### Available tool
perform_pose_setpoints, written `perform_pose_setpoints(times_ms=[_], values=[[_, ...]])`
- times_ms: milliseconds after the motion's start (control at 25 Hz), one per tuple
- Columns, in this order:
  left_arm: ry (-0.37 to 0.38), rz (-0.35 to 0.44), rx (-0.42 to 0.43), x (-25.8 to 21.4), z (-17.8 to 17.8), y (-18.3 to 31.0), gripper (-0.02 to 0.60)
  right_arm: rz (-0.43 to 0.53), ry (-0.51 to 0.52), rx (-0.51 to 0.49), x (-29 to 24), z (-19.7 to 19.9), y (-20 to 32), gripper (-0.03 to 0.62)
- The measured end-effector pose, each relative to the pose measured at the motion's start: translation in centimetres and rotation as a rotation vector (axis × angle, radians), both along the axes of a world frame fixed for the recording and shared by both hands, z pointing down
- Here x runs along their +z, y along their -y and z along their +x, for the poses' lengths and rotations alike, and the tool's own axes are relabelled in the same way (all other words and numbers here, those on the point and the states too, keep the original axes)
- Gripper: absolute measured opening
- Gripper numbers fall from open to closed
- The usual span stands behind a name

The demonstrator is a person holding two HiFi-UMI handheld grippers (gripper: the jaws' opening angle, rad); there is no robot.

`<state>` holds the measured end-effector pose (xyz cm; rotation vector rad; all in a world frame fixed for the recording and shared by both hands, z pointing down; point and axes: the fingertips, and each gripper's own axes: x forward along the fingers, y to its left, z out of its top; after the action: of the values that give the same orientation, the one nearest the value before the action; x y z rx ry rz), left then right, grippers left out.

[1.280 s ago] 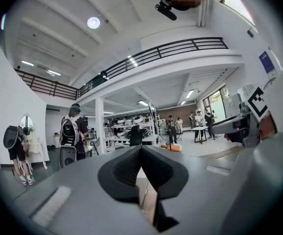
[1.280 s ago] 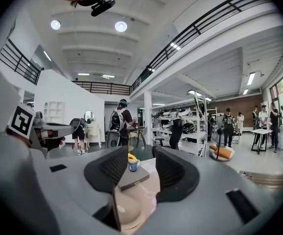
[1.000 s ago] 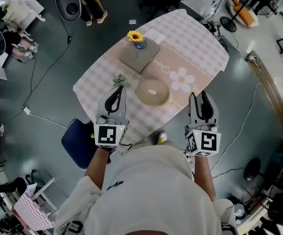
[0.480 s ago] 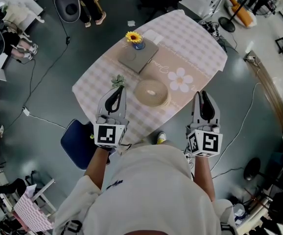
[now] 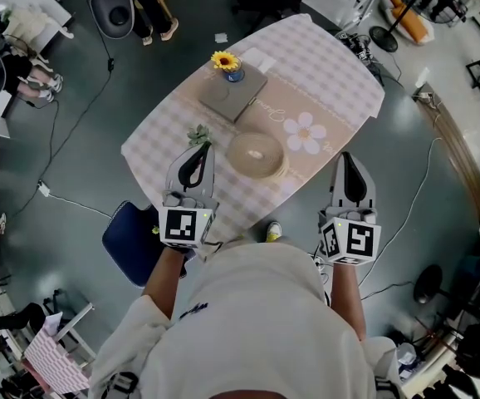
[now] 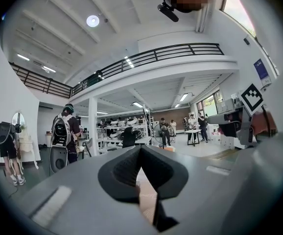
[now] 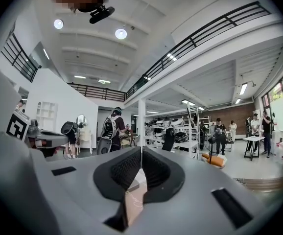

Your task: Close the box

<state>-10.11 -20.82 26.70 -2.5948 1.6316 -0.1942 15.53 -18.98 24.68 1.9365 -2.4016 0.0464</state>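
Observation:
A round beige box (image 5: 257,155) lies on the pink checked table (image 5: 331,65), near its front edge. Behind it lies a flat grey box (image 5: 233,96) with a sunflower in a blue cup (image 5: 227,63) on top. My left gripper (image 5: 197,150) is held level at the table's front left, shut and empty, with its tips by a small green sprig (image 5: 198,135). My right gripper (image 5: 347,158) hovers off the table's front right corner; its jaws have just been closing and now meet with nothing between them. In both gripper views, the left gripper (image 6: 140,148) and right gripper (image 7: 140,149) show pads touching.
A dark blue seat (image 5: 132,241) stands under the table's left front. Cables (image 5: 74,115) run over the grey floor. A white flower print (image 5: 305,135) marks the cloth. People and shelving (image 7: 171,133) stand far off in the hall.
The right gripper's jaws have gone from apart to touching. The sunflower and grey box seen between them before are now hidden. Both hands stay about where they were.

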Motion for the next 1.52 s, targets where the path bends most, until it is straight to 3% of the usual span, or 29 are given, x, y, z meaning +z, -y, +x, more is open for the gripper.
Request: perform_pose_setpoints(times_ms=[1520], values=[[-0.006, -0.019, -0.005, 0.8, 0.0, 0.0, 0.002, -0.028, -0.027, 0.021, 0.6, 1.1, -0.3, 0.003]])
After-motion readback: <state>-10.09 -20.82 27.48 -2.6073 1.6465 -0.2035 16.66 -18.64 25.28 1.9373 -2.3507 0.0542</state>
